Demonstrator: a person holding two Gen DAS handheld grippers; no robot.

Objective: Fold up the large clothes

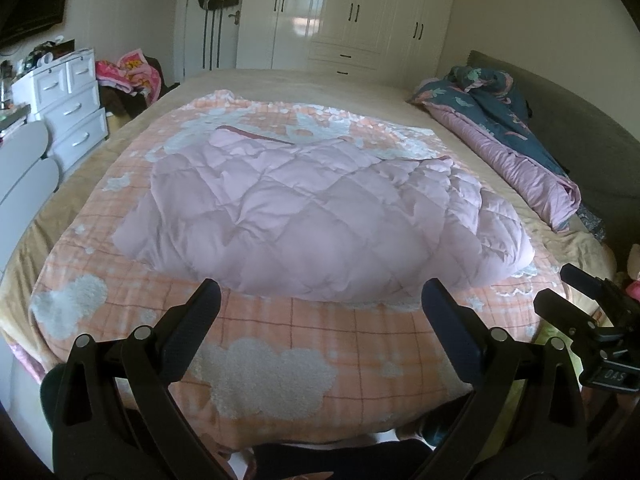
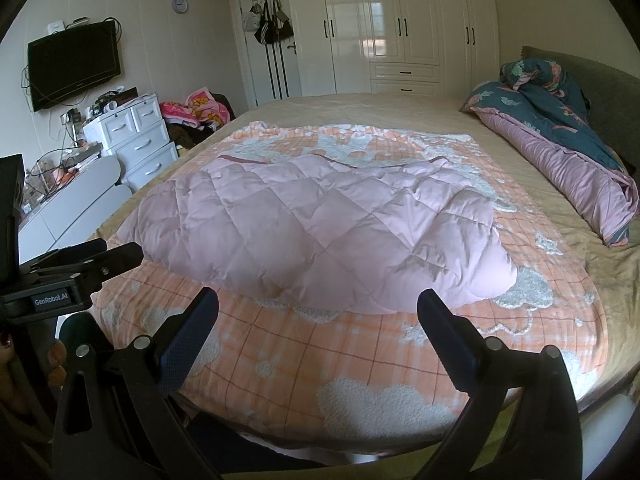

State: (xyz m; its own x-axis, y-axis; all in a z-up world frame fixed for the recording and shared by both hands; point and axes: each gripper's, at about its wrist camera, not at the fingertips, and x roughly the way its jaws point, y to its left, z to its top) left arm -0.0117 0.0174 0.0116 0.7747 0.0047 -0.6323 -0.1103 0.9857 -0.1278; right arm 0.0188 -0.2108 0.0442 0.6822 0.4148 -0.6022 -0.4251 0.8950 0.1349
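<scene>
Left gripper (image 1: 320, 320): your jaws are spread wide, holding nothing.
Right gripper (image 2: 318, 320): also spread wide and empty, just beside the left.
Pink quilted coat (image 1: 312, 216): it lies ahead of both jaw gaps, flat on the orange checked blanket (image 1: 320, 344), apart from your fingertips.
Doing it well: likely pinch both near corners of the hem together, lifting evenly so the padding folds without bunching.

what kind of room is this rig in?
A home bedroom, almost certainly: a large bed with a pink quilted garment spread on it, a white built-in wardrobe behind, and a wall-mounted TV above a cluttered white drawer unit.
</scene>
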